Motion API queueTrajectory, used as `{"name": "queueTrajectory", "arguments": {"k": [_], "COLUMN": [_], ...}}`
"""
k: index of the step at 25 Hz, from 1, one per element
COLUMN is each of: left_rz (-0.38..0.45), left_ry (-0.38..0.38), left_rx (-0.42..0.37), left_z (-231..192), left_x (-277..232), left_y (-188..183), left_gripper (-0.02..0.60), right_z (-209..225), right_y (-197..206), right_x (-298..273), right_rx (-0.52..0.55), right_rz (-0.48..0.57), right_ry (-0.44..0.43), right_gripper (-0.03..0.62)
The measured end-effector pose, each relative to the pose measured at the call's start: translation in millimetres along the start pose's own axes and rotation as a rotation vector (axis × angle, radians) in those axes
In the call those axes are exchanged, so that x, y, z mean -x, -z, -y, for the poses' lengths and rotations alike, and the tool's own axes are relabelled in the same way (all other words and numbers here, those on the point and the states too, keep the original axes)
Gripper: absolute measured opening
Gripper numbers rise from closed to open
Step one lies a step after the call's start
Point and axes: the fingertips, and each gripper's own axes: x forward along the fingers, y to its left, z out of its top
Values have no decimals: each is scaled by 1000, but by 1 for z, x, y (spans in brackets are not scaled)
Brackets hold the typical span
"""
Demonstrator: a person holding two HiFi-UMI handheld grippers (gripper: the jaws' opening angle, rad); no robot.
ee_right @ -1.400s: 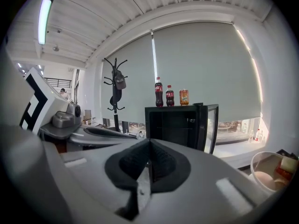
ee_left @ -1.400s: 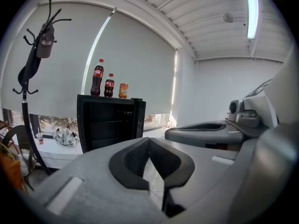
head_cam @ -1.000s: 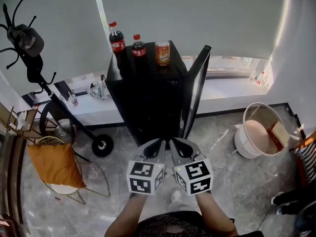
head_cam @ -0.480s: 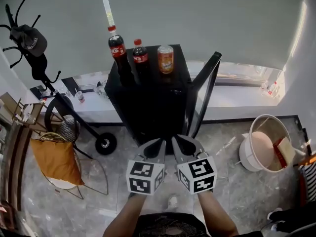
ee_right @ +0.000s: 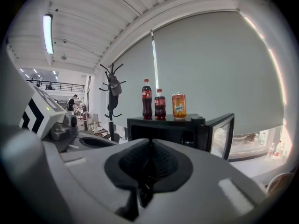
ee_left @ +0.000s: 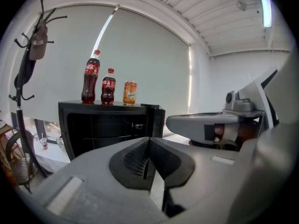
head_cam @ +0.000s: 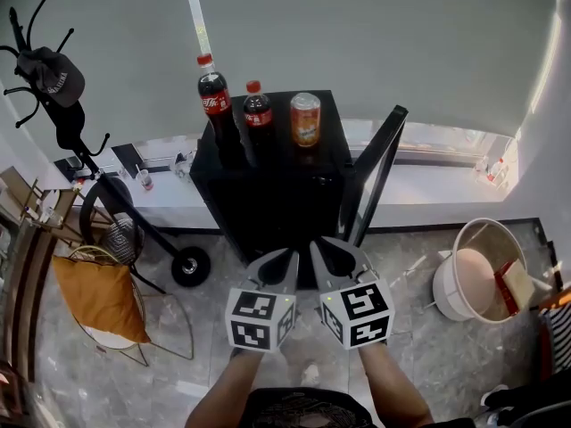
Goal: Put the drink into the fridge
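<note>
The head view looks steeply down on a black mini fridge (head_cam: pixel 268 185) with its door open, set ahead of the left hand-held gripper (head_cam: pixel 287 259) and right hand-held gripper (head_cam: pixel 315 248), which are close under the camera. Each gripper view looks nearly level along its own jaws toward the fridge's front. All three share its top: tall red-capped cola bottle (head_cam: pixel 213 96), shorter red-capped cola bottle (head_cam: pixel 258 110), orange drink can (head_cam: pixel 305 119).

Glossy black fridge (head_cam: pixel 312 154), polished stone floor (head_cam: pixel 419 328), orange cloth cushion (head_cam: pixel 98 297)

A tall cola bottle (head_cam: pixel 214 94), a shorter cola bottle (head_cam: pixel 259 111) and an orange can (head_cam: pixel 305 119) stand upright in a row on top of the black fridge (head_cam: pixel 277 194). Its door (head_cam: pixel 379 172) stands open on the right.
</note>
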Motion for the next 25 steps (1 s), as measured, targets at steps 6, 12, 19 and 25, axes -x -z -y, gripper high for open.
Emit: {"name": "queueTrajectory", "arguments": {"k": [6,12,19,25], "left_rz": [21,45,83,110], "left_ry": [48,105,161,211], "left_rx": [-11,-25,-52,-66], "left_z": [-26,-57,-89,-105], "left_x": [-29,-61,-86,-101], "left_y": [-22,-50,-85,-108], "left_gripper": [2,3,3,3], "right_z": [18,41,60,79], "right_y": [-28,-55,-81,-102], "right_x": [-36,-77,-122,-151], "right_rx": [17,5,-5,-12], "right_rz": [30,59,68,61], "right_ry": [51,138,199,246], "right_gripper": [11,25,78,135]}}
